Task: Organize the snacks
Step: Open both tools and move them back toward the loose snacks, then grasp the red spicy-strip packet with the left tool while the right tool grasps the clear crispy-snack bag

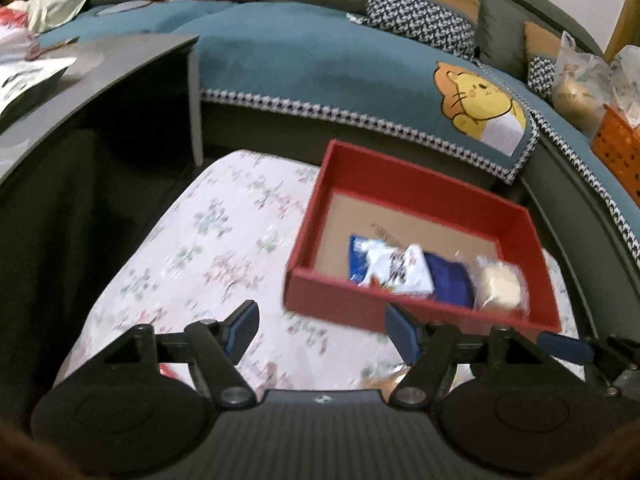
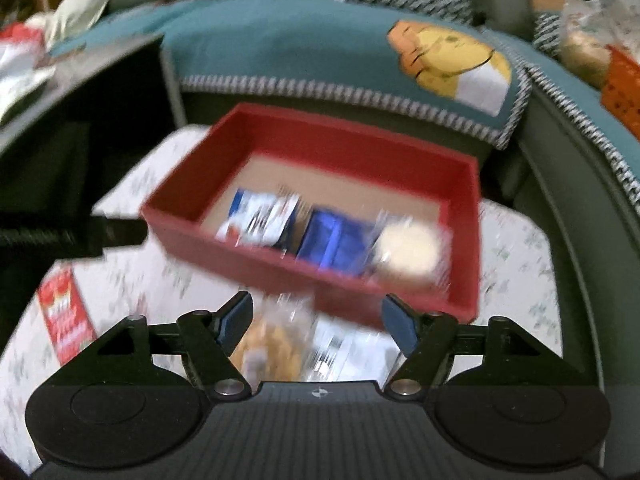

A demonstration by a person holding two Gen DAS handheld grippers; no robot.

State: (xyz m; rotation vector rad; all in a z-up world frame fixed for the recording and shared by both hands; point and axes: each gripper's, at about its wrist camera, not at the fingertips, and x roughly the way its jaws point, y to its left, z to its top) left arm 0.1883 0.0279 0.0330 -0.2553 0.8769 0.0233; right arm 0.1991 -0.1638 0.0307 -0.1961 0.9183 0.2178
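A red box (image 1: 404,186) sits on the floral tablecloth (image 1: 208,240). It holds a white and blue snack pack (image 1: 396,268), a dark blue pack (image 1: 450,282) and a round pale pastry in clear wrap (image 1: 500,284). My left gripper (image 1: 322,326) is open and empty, just short of the box's near wall. In the blurred right wrist view the red box (image 2: 340,148) holds the same snacks. My right gripper (image 2: 316,322) is open above a clear bag of golden snacks (image 2: 272,344) and a white packet (image 2: 344,352). A red packet (image 2: 64,316) lies at the left.
A teal-covered sofa (image 1: 320,56) with cushions runs behind the table. A dark side table (image 1: 100,76) stands at the left. An orange basket (image 1: 616,148) with plastic bags sits at the far right. The left gripper's body (image 2: 60,234) shows at the left edge of the right wrist view.
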